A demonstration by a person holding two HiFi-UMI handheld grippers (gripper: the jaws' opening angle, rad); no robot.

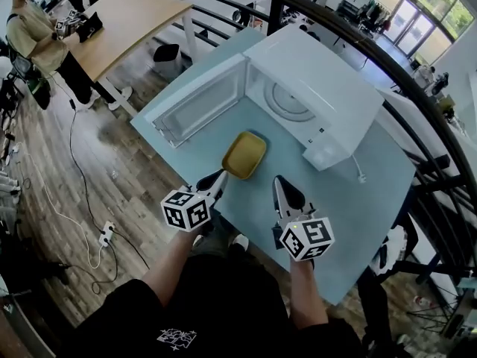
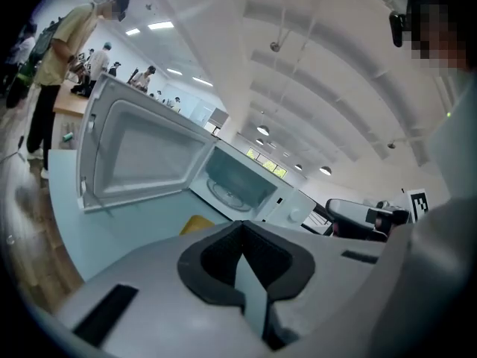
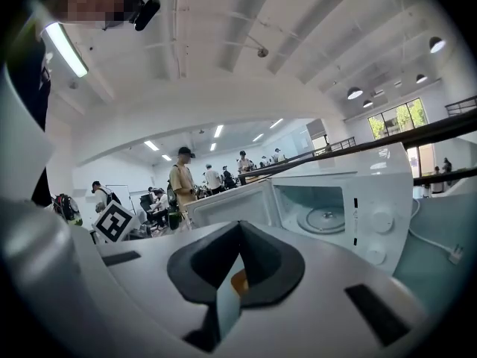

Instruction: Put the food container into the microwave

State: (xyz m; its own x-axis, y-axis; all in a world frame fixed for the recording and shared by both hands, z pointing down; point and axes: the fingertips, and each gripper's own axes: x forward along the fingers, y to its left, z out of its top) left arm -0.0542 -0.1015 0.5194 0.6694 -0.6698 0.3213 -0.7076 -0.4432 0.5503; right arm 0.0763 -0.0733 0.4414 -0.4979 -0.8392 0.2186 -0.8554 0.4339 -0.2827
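While we look down in the head view, the yellow food container lies on the light-blue table, about midway between its near edge and the white microwave. The microwave's door hangs open to the left. Our left gripper points at the container's near left corner, and our right gripper hovers near its right side, apart from it.

From the left gripper view, we see the jaws drawn together to a thin slit with nothing in them, the container showing beyond.

From the right gripper view, the jaws likewise meet on nothing. The glass turntable sits inside the open cavity.
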